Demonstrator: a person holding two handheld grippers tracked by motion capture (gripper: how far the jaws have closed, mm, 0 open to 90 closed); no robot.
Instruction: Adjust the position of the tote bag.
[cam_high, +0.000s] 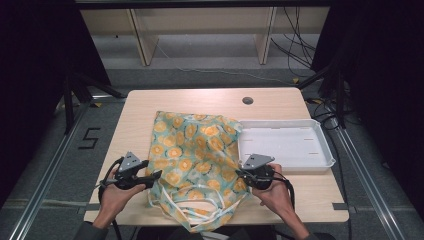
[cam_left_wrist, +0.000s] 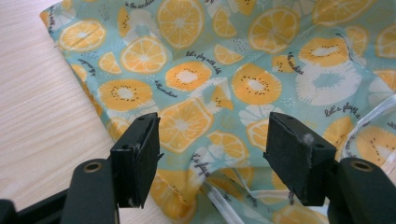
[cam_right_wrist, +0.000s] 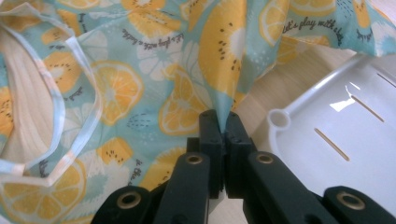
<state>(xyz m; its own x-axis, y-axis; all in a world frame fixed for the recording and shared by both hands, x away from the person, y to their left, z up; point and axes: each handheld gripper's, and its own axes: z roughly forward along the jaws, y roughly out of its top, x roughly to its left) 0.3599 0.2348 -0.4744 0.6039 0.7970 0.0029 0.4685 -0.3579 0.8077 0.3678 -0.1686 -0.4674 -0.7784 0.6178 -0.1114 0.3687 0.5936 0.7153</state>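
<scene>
Two hands come up from the bottom edge of the high view, each wrapped around a black gripper, forearms angled inward toward the middle of the frame. The left gripper sits at lower left of centre, its jaws pointing right toward the near left edge of a fabric bag; in the left gripper view those jaws stand well apart with the orange-slice print between and beyond them, clamping nothing. The right gripper sits at lower right of centre, jaws pointing left; in the right gripper view its jaws are pressed together on a pinched ridge of the bag's cloth, which rises in a fold straight up from them.

The bag, teal with orange and white citrus slices, lies crumpled on the wooden table, its long axis running from the upper middle of the frame down to the near edge, where pale handle straps loop. A white tray lies just right of the bag, the cloth's far corner overlapping its left rim.
</scene>
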